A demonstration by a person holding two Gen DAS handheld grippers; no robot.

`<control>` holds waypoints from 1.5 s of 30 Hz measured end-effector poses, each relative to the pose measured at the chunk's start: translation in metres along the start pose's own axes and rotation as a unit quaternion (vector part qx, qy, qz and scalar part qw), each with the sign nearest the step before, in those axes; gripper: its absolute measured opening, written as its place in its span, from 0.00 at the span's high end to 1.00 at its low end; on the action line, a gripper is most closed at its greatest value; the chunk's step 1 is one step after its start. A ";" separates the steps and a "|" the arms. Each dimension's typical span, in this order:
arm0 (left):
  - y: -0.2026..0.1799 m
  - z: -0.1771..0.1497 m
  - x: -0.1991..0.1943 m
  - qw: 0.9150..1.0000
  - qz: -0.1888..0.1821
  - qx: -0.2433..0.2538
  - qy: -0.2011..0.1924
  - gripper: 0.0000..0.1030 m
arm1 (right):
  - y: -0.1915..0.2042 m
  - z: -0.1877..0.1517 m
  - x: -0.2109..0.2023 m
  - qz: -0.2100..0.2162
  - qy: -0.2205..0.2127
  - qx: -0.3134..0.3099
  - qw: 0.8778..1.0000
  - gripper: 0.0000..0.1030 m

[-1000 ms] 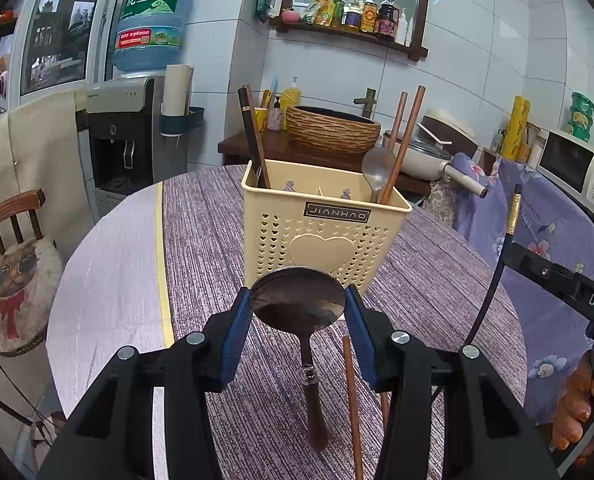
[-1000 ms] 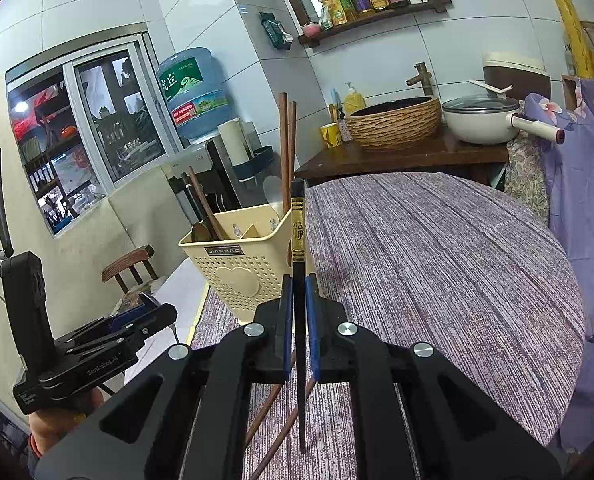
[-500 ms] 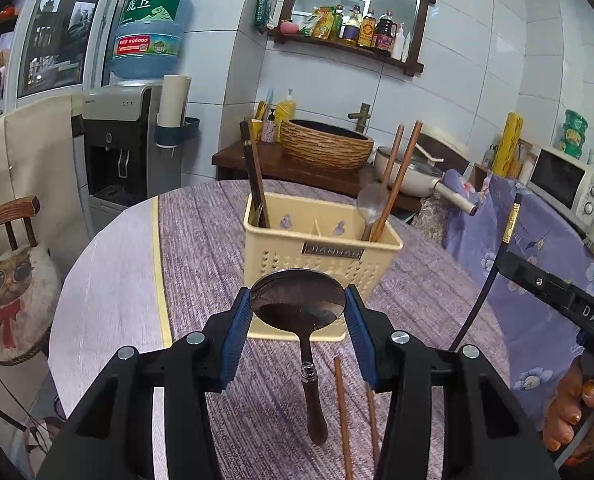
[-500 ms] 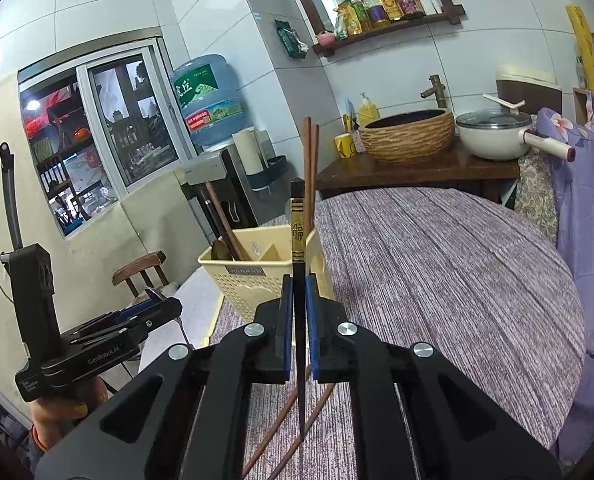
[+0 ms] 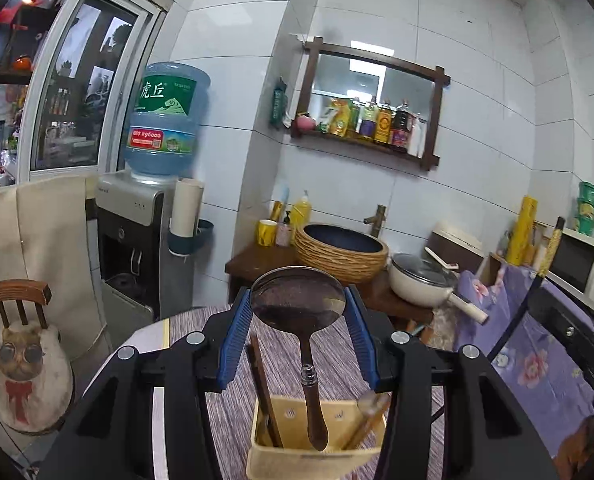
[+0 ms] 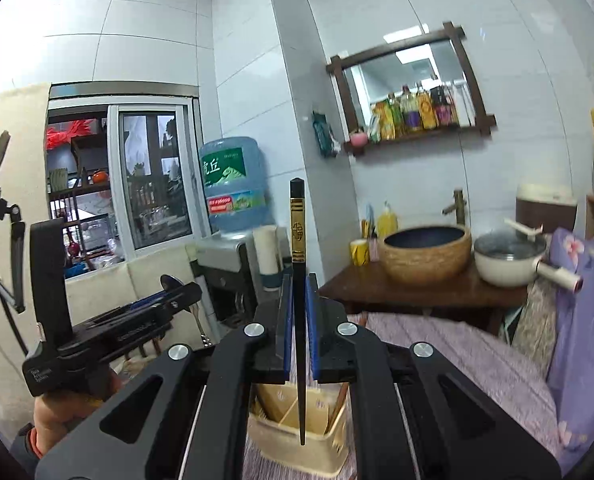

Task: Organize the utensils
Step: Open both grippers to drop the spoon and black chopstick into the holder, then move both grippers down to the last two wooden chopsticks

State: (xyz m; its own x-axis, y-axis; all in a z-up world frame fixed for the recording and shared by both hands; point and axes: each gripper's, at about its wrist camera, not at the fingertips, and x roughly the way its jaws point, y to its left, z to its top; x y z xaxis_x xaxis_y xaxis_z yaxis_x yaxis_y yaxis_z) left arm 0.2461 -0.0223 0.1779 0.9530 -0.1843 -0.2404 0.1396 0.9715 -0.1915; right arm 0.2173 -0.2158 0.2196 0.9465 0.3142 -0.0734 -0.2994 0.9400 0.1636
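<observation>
Hanging bowl-up between the blue pads of the left gripper [image 5: 298, 334], a dark ladle [image 5: 298, 298] points its wooden handle down at the cream utensil basket [image 5: 317, 462] on the cloth-covered table [image 5: 233, 404], seemingly lined up to drop in handle first; the jaws clamp the bowl's rim, and brown chopsticks [image 5: 263, 384] already lean inside.

From the right wrist, the right gripper [image 6: 298, 320] has its jaws closed tight on one black chopstick [image 6: 298, 280], held upright with its thin tip over the same basket [image 6: 297, 450], apparently aimed at a divided compartment. At left, a hand [image 6: 61, 410] carries the other gripper.
</observation>
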 end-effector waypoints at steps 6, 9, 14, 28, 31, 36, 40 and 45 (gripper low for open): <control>-0.004 -0.025 0.030 1.000 0.019 0.013 0.013 0.55 | -0.003 -0.024 0.033 -0.022 0.016 -0.003 1.000 0.93; -0.002 -0.042 0.037 0.999 0.025 0.014 0.025 0.55 | -0.008 -0.042 0.045 -0.027 0.034 0.009 0.999 0.93; -0.001 -0.068 0.044 0.998 0.033 0.027 0.039 0.55 | -0.011 -0.069 0.053 -0.032 0.057 0.019 0.998 0.93; 0.000 -0.105 0.052 0.995 0.030 0.050 0.079 0.55 | -0.016 -0.117 0.065 -0.037 0.101 0.028 0.994 0.95; 0.002 -0.106 0.049 0.995 0.028 0.048 0.082 0.54 | -0.019 -0.118 0.063 -0.031 0.101 0.031 0.994 0.95; 0.003 -0.100 0.024 0.997 0.028 0.045 0.052 0.35 | -0.013 -0.117 0.044 -0.043 0.093 0.015 0.995 0.93; 0.005 -0.100 -0.005 0.998 0.022 0.044 0.034 0.22 | -0.016 -0.118 0.025 -0.037 0.098 0.029 0.994 0.49; 0.012 -0.112 -0.025 0.997 0.038 0.038 0.047 0.17 | -0.031 -0.139 0.009 -0.063 0.140 0.064 0.986 0.43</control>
State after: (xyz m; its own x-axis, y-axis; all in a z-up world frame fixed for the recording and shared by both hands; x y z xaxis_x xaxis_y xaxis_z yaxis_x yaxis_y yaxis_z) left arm 0.1942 -0.0226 0.0748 0.9329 -0.1191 -0.3398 0.0914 0.9911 -0.0966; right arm 0.2180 -0.2235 0.0771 0.8995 0.2375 -0.3667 -0.1475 0.9551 0.2570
